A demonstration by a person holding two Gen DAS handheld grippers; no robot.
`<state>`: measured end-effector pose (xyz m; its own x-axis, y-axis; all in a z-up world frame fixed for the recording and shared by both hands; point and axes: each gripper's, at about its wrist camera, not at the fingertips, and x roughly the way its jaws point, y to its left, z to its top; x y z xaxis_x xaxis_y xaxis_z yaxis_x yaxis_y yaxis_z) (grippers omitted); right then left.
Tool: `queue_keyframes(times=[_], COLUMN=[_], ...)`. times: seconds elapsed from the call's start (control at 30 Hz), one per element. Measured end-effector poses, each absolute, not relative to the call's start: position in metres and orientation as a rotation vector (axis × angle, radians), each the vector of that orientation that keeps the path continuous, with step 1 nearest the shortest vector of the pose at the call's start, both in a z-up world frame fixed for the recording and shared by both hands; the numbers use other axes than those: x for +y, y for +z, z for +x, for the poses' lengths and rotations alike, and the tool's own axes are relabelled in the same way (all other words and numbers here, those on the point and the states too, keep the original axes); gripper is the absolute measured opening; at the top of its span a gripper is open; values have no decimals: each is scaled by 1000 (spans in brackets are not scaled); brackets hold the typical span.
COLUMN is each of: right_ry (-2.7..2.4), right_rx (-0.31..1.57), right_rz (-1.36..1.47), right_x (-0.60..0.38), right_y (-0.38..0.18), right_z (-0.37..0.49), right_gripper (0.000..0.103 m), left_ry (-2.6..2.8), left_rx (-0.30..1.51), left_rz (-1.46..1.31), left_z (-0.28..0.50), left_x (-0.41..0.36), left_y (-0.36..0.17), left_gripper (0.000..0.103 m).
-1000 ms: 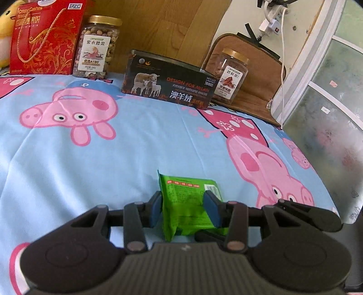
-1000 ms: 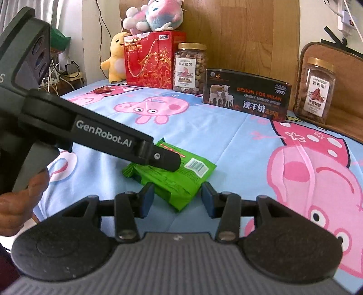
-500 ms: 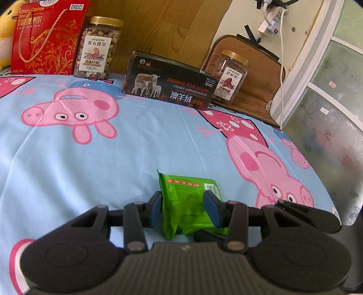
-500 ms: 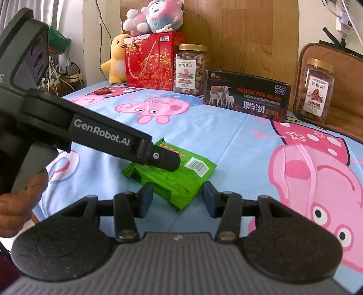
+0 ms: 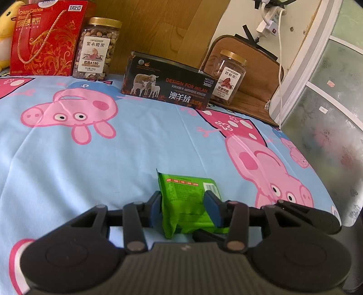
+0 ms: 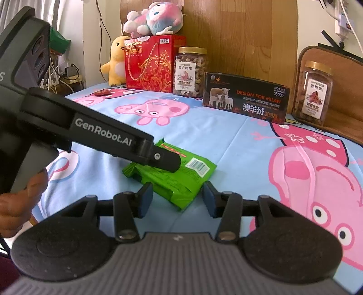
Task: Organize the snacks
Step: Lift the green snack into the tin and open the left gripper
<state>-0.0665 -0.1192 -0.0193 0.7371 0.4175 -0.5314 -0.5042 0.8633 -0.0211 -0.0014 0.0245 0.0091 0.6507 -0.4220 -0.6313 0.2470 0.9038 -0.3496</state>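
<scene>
Now, by item:
Green snack packet (image 5: 188,199): lies on the blue cartoon-pig sheet (image 5: 90,163) at the near middle; barcode at its far right corner; its near end is hidden behind the gripper bodies in both views.
Left gripper (image 5: 185,210): the fingers (image 5: 156,210) stand narrowly apart on either side of the packet, pads touching or almost touching its sides; whether they press on it I cannot tell. From the right wrist view one black finger crosses over the packet's top and hides the contact.
Right gripper (image 6: 178,196): fingers about half open, holding nothing; the packet's near corner lies just in front of the gap, clear of both pads.
Hand (image 6: 20,199): part of the person's hand on the left gripper's handle, cut off at the frame's left edge.
Back row: red gift box (image 6: 149,65), nut jar with gold lid (image 6: 189,70), dark box with sheep picture (image 6: 246,99), second jar (image 6: 314,93) against a brown cushion (image 5: 254,90).
Small red item (image 6: 102,92): far left on the sheet, too small to identify.
Plush toys: pink-blue one (image 6: 154,19) atop the red box; yellow one (image 6: 115,61) beside it.
</scene>
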Motion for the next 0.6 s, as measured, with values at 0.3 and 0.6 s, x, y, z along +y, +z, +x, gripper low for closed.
queue_keyframes(times=[0.3,0.6], right_ry=[491,447], right_rx=[506,451], right_rz=[-124,-117], right_x=[-123,-126], right_y=[-4,29], right_z=[-59,3], right_gripper=[49,48], left_ry=[-430,-494], left_rx=[725,606], left_rz=[-251,-199], left_z=[12,74], left_x=[27,14], left_y=[39,100], left_gripper=[38,38])
